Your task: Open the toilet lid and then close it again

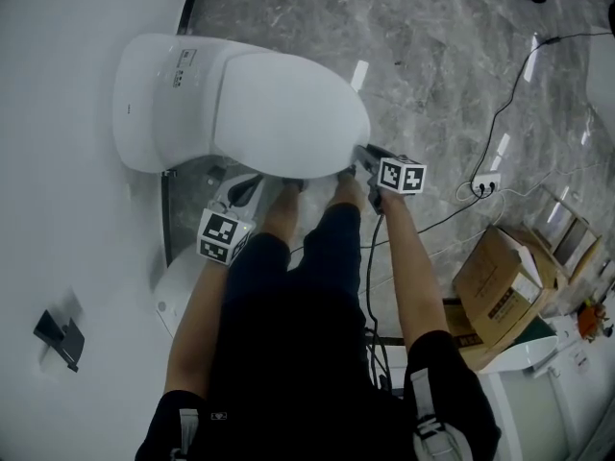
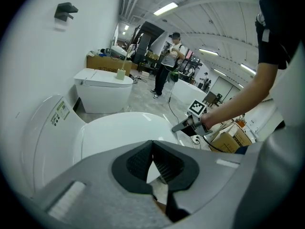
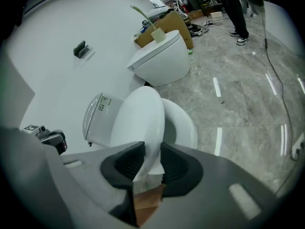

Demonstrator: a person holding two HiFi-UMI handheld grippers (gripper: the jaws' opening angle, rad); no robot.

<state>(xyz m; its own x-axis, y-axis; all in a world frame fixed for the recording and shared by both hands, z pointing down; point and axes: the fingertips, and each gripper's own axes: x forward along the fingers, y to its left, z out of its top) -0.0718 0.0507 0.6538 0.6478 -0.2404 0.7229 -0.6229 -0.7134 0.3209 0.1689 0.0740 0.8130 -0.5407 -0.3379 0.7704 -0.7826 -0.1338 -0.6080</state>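
Note:
The white toilet lid (image 1: 288, 113) stands partly raised over its seat (image 3: 183, 123) and bowl. My right gripper (image 1: 354, 166) is at the lid's front rim and is shut on it: in the right gripper view the lid (image 3: 140, 123) fills the gap between the jaws of the right gripper (image 3: 148, 159). My left gripper (image 1: 255, 185) hangs beside the toilet's near side, below the lid, shut with nothing in it. The left gripper view looks across the lid (image 2: 124, 132) over the closed left gripper (image 2: 152, 144) to the right gripper (image 2: 178, 127).
A second toilet (image 3: 159, 56) stands further along the white wall. Cardboard boxes (image 1: 500, 277) lie at the right. A cable runs to a power strip (image 1: 485, 182) on the grey marble floor. A black hook (image 1: 60, 334) is on the wall. A person (image 2: 169, 61) stands far off.

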